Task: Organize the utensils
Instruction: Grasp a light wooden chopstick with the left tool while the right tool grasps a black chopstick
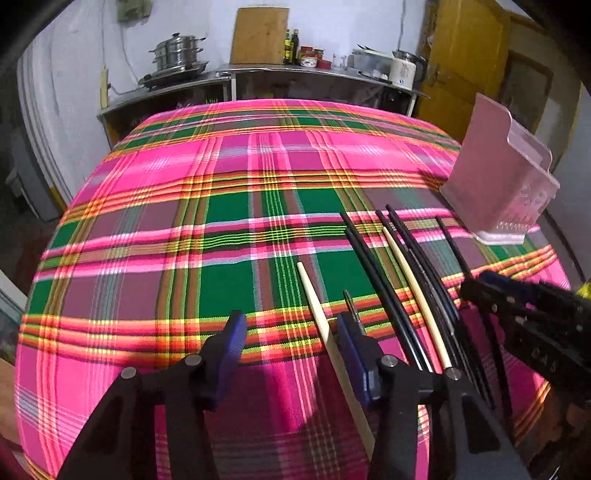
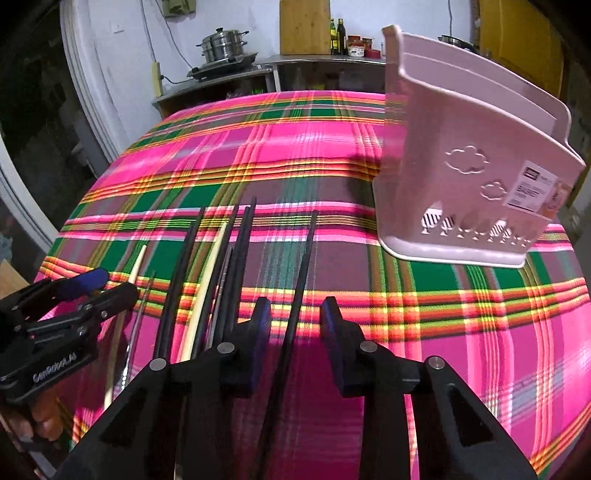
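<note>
Several chopsticks lie side by side on the plaid tablecloth [image 1: 229, 221]. My left gripper [image 1: 291, 332] is open, its jaws astride a cream chopstick [image 1: 314, 299]. A second cream chopstick [image 1: 413, 284] lies among black chopsticks [image 1: 373, 266] to the right. My right gripper [image 2: 295, 317] is open, with a single black chopstick [image 2: 304, 266] between its jaws. The other chopsticks show left of it, including a cream chopstick [image 2: 210, 273]. A pink utensil basket [image 2: 469, 170] stands upright at the right, empty as far as I can see; it also shows in the left wrist view [image 1: 498, 173].
A metal counter [image 1: 258, 70] stands behind the table with a steamer pot [image 1: 177, 51], a wooden cutting board [image 1: 260, 35], bottles and jars. A yellow door [image 1: 461, 66] is at the back right. The right gripper shows in the left wrist view [image 1: 517, 306].
</note>
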A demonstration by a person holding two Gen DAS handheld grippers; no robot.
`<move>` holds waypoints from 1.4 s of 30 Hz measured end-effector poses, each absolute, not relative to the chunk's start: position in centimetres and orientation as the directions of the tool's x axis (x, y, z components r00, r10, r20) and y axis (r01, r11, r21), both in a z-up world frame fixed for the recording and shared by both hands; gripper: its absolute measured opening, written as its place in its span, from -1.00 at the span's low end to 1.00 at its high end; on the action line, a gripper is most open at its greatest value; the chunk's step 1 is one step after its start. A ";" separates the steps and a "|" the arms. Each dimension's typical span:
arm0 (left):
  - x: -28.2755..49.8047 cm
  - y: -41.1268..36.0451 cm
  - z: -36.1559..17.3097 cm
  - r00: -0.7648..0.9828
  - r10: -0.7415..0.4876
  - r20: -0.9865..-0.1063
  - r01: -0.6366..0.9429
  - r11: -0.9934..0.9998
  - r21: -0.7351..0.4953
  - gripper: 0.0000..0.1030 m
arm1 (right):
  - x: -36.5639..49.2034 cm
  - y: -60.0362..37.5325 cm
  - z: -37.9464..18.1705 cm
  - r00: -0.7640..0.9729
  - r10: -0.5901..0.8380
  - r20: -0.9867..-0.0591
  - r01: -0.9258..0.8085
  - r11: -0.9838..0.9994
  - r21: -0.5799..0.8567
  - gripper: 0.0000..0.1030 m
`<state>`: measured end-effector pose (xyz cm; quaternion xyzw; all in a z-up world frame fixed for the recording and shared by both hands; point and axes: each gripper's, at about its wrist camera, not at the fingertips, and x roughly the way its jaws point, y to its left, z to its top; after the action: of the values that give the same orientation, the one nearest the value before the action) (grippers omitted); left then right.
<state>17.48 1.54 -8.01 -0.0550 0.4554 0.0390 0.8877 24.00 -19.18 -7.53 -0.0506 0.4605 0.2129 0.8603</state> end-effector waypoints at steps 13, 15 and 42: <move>19.1 1.1 -7.9 0.579 0.041 -0.814 -0.105 0.994 -0.025 -0.82 | 26.9 -17.5 -7.6 0.469 0.285 -0.836 -0.422 0.904 0.071 -0.84; 19.2 1.5 -7.9 0.572 0.026 -0.820 -0.111 0.993 -0.046 -0.89 | 27.2 -17.9 -7.5 0.457 0.306 -0.835 -0.416 0.903 0.103 -0.85; 14.8 3.8 4.8 0.709 -0.186 -0.681 -0.006 0.963 -0.269 -0.89 | 23.0 -22.4 3.1 0.581 0.459 -0.672 -0.436 0.873 0.219 -0.88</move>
<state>14.82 3.82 4.81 -0.1268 0.3785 -0.0493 0.9155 23.02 -22.38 3.15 0.0152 0.3820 0.2517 0.8891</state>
